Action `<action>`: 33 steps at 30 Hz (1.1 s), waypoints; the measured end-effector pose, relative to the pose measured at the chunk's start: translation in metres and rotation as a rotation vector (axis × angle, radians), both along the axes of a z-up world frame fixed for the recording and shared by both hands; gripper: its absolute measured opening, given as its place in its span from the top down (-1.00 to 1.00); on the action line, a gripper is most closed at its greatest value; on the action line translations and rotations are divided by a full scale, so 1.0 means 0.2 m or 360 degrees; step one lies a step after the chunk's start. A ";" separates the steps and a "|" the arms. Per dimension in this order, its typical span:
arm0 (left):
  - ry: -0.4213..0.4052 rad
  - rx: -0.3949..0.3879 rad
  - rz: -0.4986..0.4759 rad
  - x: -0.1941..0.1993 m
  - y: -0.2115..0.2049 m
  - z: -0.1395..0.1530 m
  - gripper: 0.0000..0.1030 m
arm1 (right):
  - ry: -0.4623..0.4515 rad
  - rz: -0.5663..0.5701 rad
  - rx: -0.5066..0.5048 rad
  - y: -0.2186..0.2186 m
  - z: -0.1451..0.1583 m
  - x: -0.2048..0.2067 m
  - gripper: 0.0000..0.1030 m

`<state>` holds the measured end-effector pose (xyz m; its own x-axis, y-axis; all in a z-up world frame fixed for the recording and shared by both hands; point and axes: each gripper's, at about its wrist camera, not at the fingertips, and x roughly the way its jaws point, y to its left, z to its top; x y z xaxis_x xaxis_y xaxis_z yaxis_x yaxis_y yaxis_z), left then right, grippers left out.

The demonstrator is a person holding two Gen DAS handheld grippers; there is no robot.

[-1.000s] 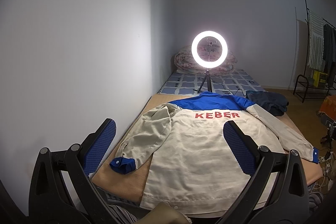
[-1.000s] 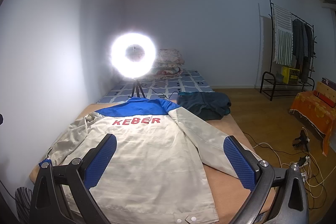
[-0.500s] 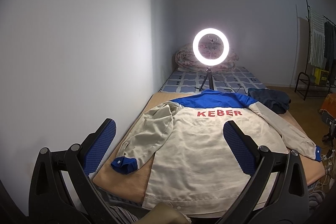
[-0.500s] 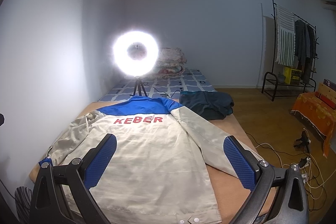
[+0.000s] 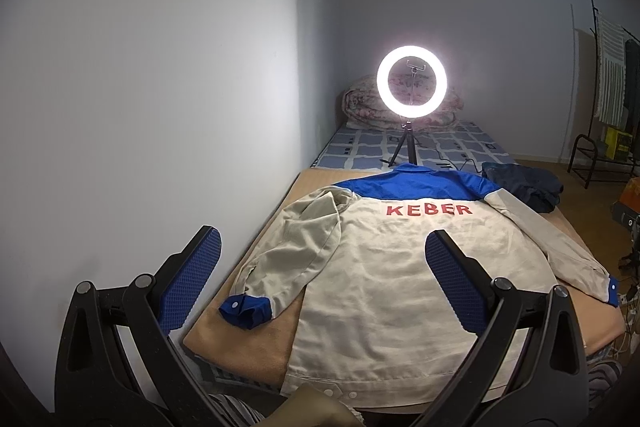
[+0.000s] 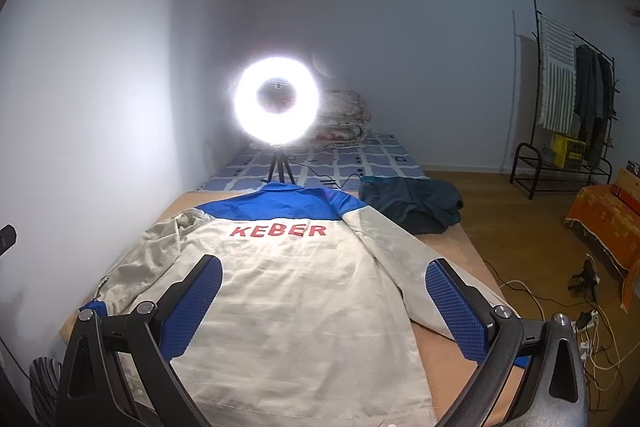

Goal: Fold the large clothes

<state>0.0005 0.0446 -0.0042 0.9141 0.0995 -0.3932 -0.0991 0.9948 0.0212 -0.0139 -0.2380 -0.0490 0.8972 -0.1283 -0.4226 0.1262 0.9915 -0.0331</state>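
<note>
The jacket lies spread flat, back side up, on the tan-covered bed in front of me. It is beige with a blue yoke and collar, and red letters reading KEBER run across the upper back. Its left sleeve bends down along the body and ends in a blue cuff near the bed's left edge; the right sleeve runs out straight toward the right edge. The hem with its snap buttons is nearest me.

My left gripper hangs above the near part of the jacket, its fingers spread wide and released, gripping nothing and touching no cloth. My right gripper is the same: fingers wide apart, empty, above the jacket's lower back and right sleeve.

Beyond the collar a lit ring light stands on a small tripod, on a blue-and-white checked mattress. A rolled floral quilt sits behind it against the wall. A dark blue garment lies bunched by the jacket's right shoulder. To the right are wooden floor, a black clothes rack with hanging items, an orange-covered seat, and cables on the floor.

The right cuff is hidden behind my right finger in the right wrist view. The ring light's glare washes out what is behind it there.
</note>
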 end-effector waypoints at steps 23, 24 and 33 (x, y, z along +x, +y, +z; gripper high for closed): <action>0.0169 -0.0041 0.0158 -0.05 0.38 -0.21 -1.00 | 0.0101 0.0469 0.0000 0.64 -0.15 0.45 -0.99; 0.0180 -0.0039 0.0172 -0.06 0.39 -0.23 -1.00 | 0.0128 0.0509 0.0016 0.67 -0.17 0.48 -0.99; 0.0254 -0.0051 0.0234 -0.13 0.52 -0.38 -1.00 | 0.0561 0.0858 0.0240 1.13 -0.50 0.83 -0.75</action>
<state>-0.0247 0.1479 -0.0808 0.8165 0.2125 -0.5367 -0.2413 0.9703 0.0170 0.1520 -0.0122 -0.1485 0.6237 0.3838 -0.6810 -0.3823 0.9096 0.1625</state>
